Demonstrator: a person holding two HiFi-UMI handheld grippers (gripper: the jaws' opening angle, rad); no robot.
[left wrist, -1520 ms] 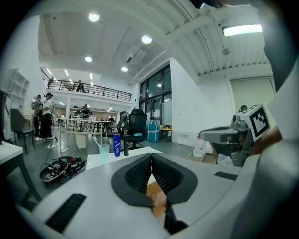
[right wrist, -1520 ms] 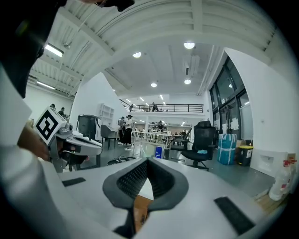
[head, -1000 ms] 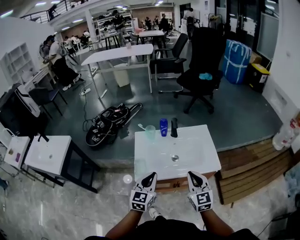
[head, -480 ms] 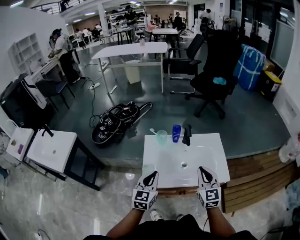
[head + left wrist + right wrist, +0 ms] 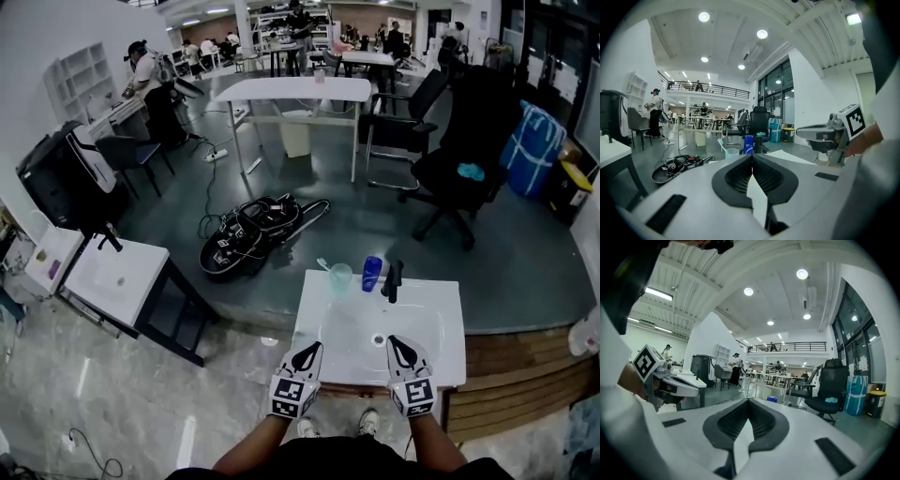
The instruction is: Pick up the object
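Note:
A white washbasin top [image 5: 323, 323] stands in front of me. At its far edge are a pale green cup [image 5: 339, 277] holding a toothbrush, a blue bottle [image 5: 371, 273] and a black tap [image 5: 392, 279]. The cup [image 5: 732, 152] and the blue bottle [image 5: 748, 144] also show in the left gripper view. My left gripper [image 5: 311, 351] hovers over the basin's near left edge, jaws shut and empty. My right gripper [image 5: 398, 343] hovers over the near right part, shut and empty as well. The blue bottle's cap [image 5: 772, 399] peeks over the right gripper's jaws.
A second white washbasin [image 5: 117, 278] on a black frame stands to the left. A black bag with cables [image 5: 255, 230] lies on the grey floor beyond. Farther back are a white table [image 5: 295, 90], black office chairs [image 5: 469, 164], a blue bag [image 5: 531, 148] and several people.
The view has shifted: the washbasin and both grippers now sit further right in the picture and look slightly closer. Both grippers stay shut and level over its near edge.

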